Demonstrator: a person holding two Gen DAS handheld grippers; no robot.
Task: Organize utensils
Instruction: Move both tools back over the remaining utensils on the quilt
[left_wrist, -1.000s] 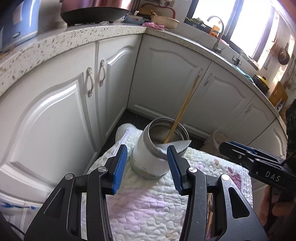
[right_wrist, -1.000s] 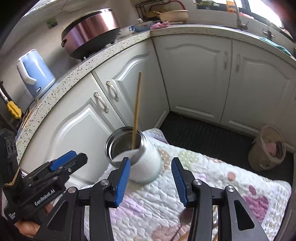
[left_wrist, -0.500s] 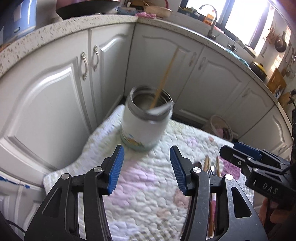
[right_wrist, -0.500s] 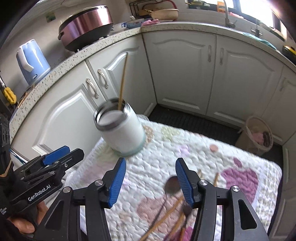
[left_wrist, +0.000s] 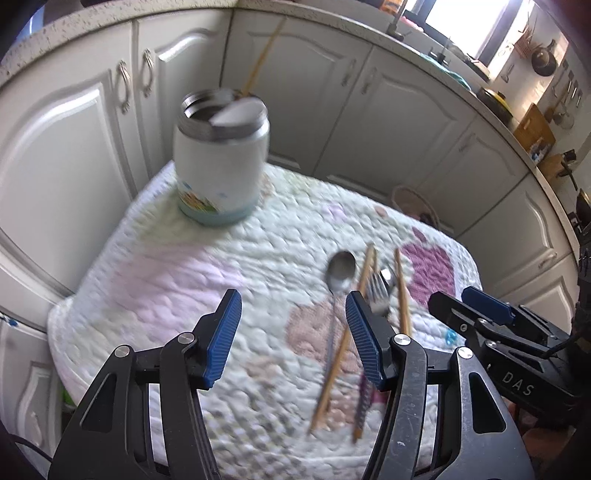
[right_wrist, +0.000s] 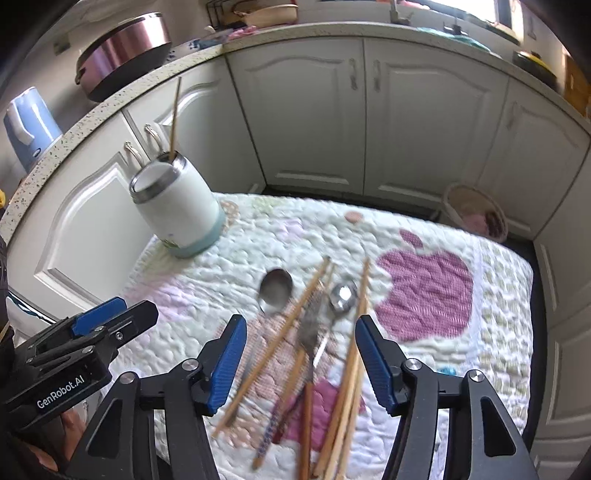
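A white canister with a steel rim (left_wrist: 221, 162) (right_wrist: 177, 206) stands at the far left of a quilted mat (left_wrist: 177, 288) (right_wrist: 424, 332) and holds one chopstick (left_wrist: 260, 62) (right_wrist: 174, 114). Loose on the mat lie a large spoon (left_wrist: 340, 273) (right_wrist: 275, 290), a fork (left_wrist: 376, 291) (right_wrist: 312, 325), a small spoon (right_wrist: 341, 295) and several chopsticks (right_wrist: 280, 336). My left gripper (left_wrist: 293, 332) is open and empty above the mat, near the spoon. My right gripper (right_wrist: 301, 362) is open and empty above the utensil pile.
White cabinet doors (right_wrist: 424, 110) and a speckled counter (right_wrist: 110, 107) ring the mat. A blue kettle (right_wrist: 26, 125) and a pink cooker (right_wrist: 122, 48) stand on the counter. A small basket (right_wrist: 476, 218) sits on the dark floor behind the mat.
Both grippers have pulled back from the canister and away toward the near side. The loose utensils on the mat have come into view under them.
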